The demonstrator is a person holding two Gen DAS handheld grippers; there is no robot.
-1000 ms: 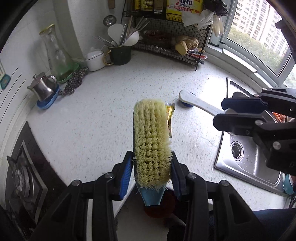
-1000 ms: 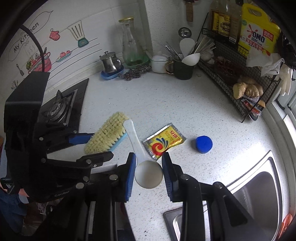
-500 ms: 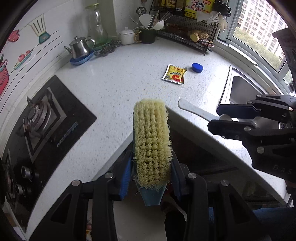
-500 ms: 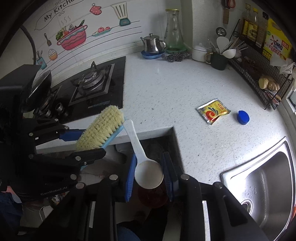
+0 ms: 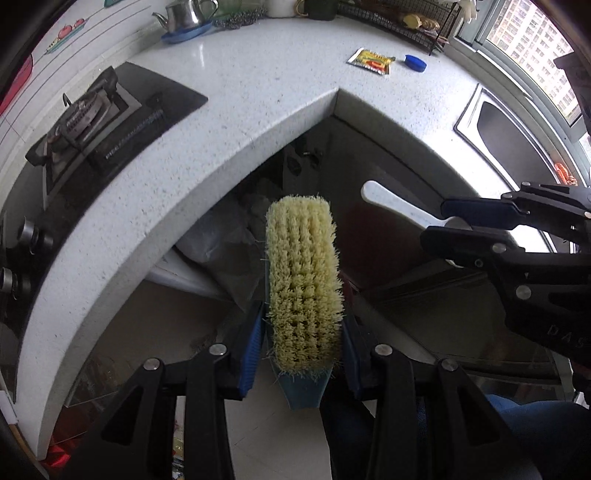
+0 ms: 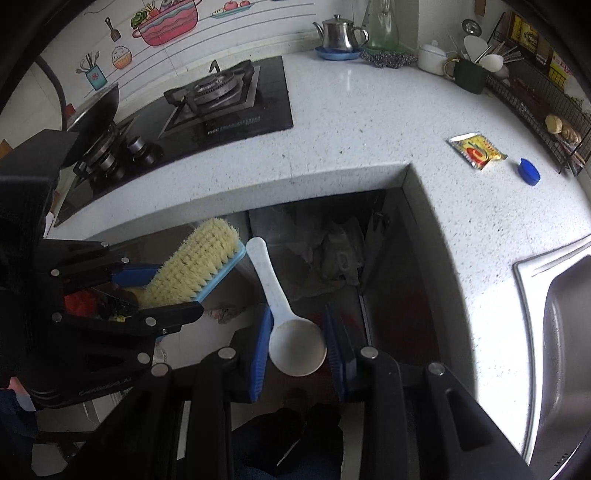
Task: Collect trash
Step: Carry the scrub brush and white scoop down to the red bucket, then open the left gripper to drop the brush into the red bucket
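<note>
Count: 1 scrub brush (image 5: pixel 302 280), 1 white scoop (image 6: pixel 284 314), 1 yellow sachet (image 6: pixel 476 149), 1 blue cap (image 6: pixel 529 171) at its 4 o'clock, 1 kettle (image 6: pixel 340 33), 2 claws.

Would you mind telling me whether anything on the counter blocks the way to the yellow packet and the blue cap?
Nothing visible does. The yellow packet and blue cap lie on bare counter, but the left gripper holds a brush and the right gripper a spoon.
</note>
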